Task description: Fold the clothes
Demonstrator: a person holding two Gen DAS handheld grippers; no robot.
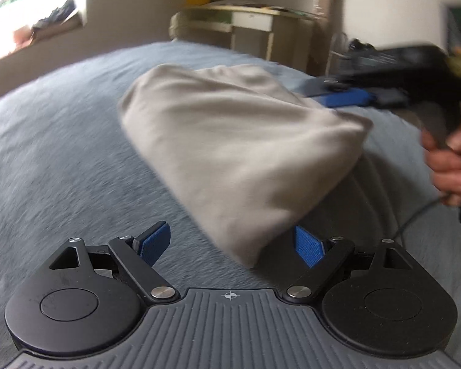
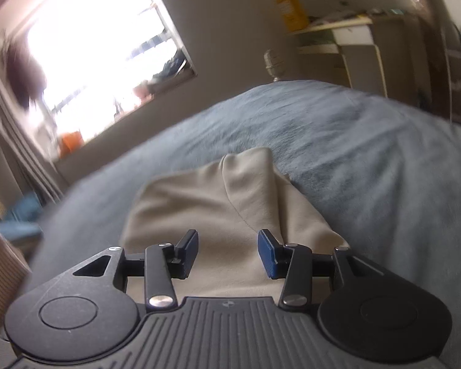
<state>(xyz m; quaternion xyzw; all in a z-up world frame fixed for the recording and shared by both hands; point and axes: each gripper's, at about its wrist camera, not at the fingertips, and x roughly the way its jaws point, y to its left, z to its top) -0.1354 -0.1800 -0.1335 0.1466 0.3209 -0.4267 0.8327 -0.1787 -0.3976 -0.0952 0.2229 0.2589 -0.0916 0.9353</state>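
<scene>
Matt beige cloth garment [image 1: 230, 141], fuzzy blanket [image 1: 61, 153]

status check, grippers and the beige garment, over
Left gripper open, empty. Right gripper open above beige garment. Garment bunched on grey-blue blanket, unheld. Nothing in the way.

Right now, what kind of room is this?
Probably a bedroom: a bed with a blue-grey blanket, a beige garment lying on it, a window and a small desk by the wall.

beige garment [image 1: 230, 141] | folded, rumpled | lying on grey-blue bedcover [image 1: 61, 153]
</scene>
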